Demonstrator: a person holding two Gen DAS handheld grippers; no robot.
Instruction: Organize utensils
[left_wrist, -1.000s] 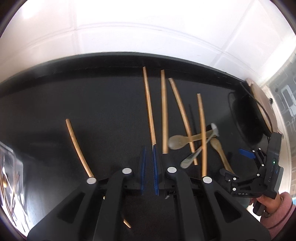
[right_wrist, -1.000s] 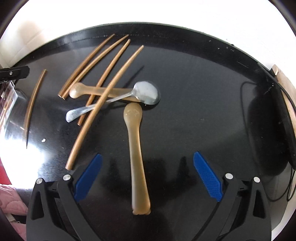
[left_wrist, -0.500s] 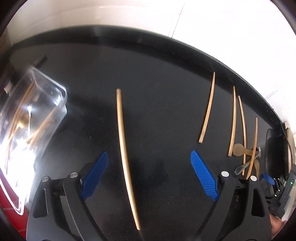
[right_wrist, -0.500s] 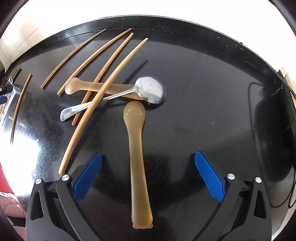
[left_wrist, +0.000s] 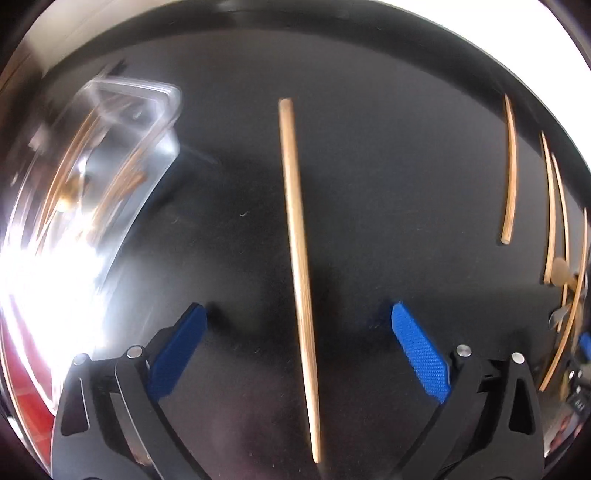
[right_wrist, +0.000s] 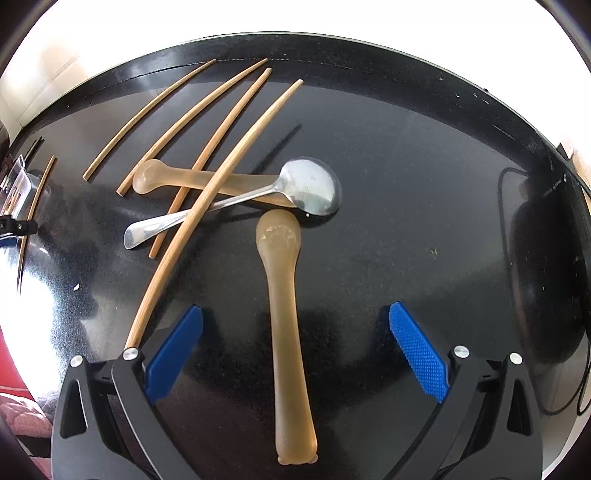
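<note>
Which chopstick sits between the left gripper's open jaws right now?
The lone chopstick lying apart beside the clear container, centred between the left gripper jaws and untouched; the other chopsticks lie far right.

Bare black tabletop (left_wrist: 388, 155) lies on both sides of the lone chopstick (left_wrist: 299, 236), open for a pass. To its left a clear plastic container (left_wrist: 122, 147) blocks that edge; its contents are blurred, probably more sticks. In the right wrist view, 4 chopsticks (right_wrist: 207, 122), a metal spoon (right_wrist: 310, 186) and 2 tan spoons (right_wrist: 284, 295) crowd the centre-left; the right half is free up to a dark cable (right_wrist: 506, 206).
</note>
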